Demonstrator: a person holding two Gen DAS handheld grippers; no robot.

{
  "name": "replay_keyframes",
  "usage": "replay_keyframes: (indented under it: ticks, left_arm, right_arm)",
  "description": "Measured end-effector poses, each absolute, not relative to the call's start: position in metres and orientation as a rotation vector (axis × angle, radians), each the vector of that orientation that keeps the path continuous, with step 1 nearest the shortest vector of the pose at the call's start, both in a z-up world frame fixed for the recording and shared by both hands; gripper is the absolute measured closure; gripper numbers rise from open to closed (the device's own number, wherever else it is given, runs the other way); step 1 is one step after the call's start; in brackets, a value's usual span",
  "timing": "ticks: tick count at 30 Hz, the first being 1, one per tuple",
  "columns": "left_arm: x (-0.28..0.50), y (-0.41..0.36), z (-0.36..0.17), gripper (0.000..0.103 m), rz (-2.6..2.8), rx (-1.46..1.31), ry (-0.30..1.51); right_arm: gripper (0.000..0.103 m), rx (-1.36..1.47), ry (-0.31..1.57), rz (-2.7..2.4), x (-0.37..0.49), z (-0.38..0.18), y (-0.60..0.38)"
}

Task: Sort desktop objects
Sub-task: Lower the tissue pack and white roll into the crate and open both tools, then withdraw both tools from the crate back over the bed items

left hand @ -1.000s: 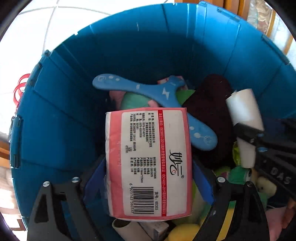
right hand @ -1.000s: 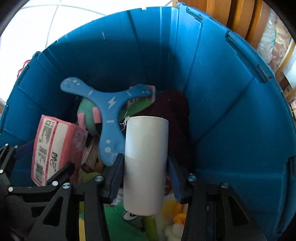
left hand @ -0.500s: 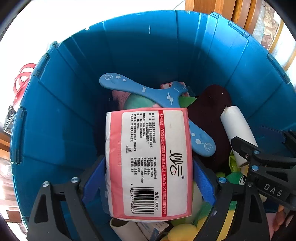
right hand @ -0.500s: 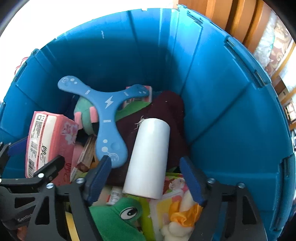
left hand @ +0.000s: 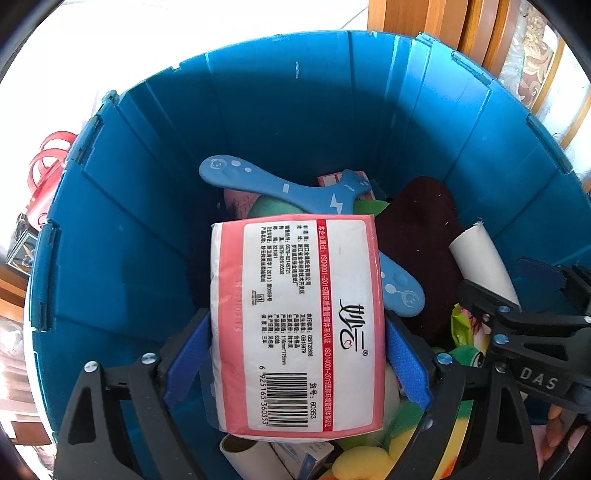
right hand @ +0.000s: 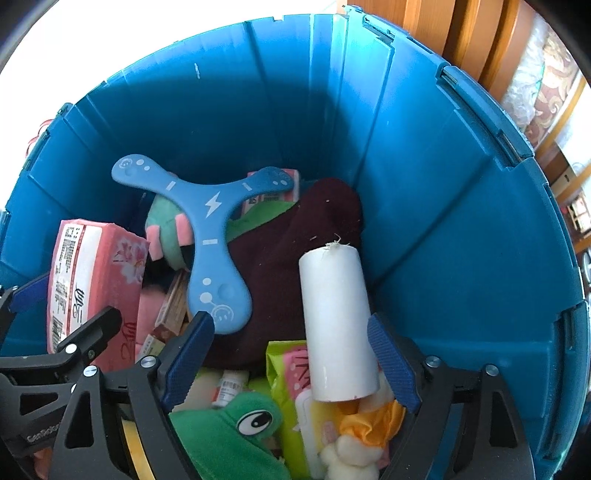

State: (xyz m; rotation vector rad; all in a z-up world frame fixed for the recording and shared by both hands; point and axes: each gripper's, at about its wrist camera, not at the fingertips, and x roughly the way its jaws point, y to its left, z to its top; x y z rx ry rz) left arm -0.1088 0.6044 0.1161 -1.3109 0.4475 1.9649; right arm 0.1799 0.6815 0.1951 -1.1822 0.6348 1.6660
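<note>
Both grippers point down into a deep blue bin [left hand: 147, 229] [right hand: 461, 229] full of sorted items. My left gripper [left hand: 297, 332] is shut on a pink and white tissue pack [left hand: 291, 280], its blue pads pressing the pack's two sides above the pile. The jaws of my right gripper [right hand: 291, 325] are opening. A white paper roll [right hand: 338, 325] lies between them on the pile, and neither pad touches it. In the left wrist view the same roll [left hand: 480, 262] shows at the right, by the bin wall.
A blue three-armed boomerang [right hand: 210, 221], a dark maroon cloth [right hand: 295, 258], a green frog plush [right hand: 229, 435] and small packets fill the bin's floor. Wooden furniture [right hand: 443, 29] stands behind the bin. A red object [left hand: 48, 166] sits outside it on the left.
My right gripper's jaws spread apart and let go of the white roll, which settled onto the pile leaning toward the right wall. The left gripper kept its hold on the tissue pack.
</note>
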Motion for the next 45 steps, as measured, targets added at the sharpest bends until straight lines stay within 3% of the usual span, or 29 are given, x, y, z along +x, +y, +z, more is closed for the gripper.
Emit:
replay_keyframes:
  ticks: [7, 13, 15, 25, 38, 45]
  left_arm:
    - [-0.112, 0.591, 0.139, 0.013, 1.996, -1.223, 0.308]
    - [-0.111, 0.587, 0.143, 0.012, 2.008, -1.208, 0.309]
    - [-0.106, 0.585, 0.15, 0.004, 2.107, -1.111, 0.357]
    - [-0.106, 0.579, 0.159, 0.004, 2.128, -1.125, 0.402]
    - [-0.09, 0.428, 0.234, 0.004, 2.195, -0.938, 0.131]
    - [-0.098, 0.33, 0.227, 0.004, 2.275, -0.885, 0.035]
  right_arm:
    - [0.008, -1.183, 0.651, 1.693, 0.175, 0.194, 0.68]
    - [0.007, -1.146, 0.663, 1.715, 0.177, 0.2, 0.678]
    - [0.006, -1.133, 0.664, 1.725, 0.178, 0.203, 0.678]
    - [0.003, -1.131, 0.66, 1.734, 0.178, 0.21, 0.672]
    - [0.001, -1.006, 0.422, 1.836, 0.134, 0.274, 0.57]
    - [0.0, -0.937, 0.332, 1.965, 0.08, 0.289, 0.493]
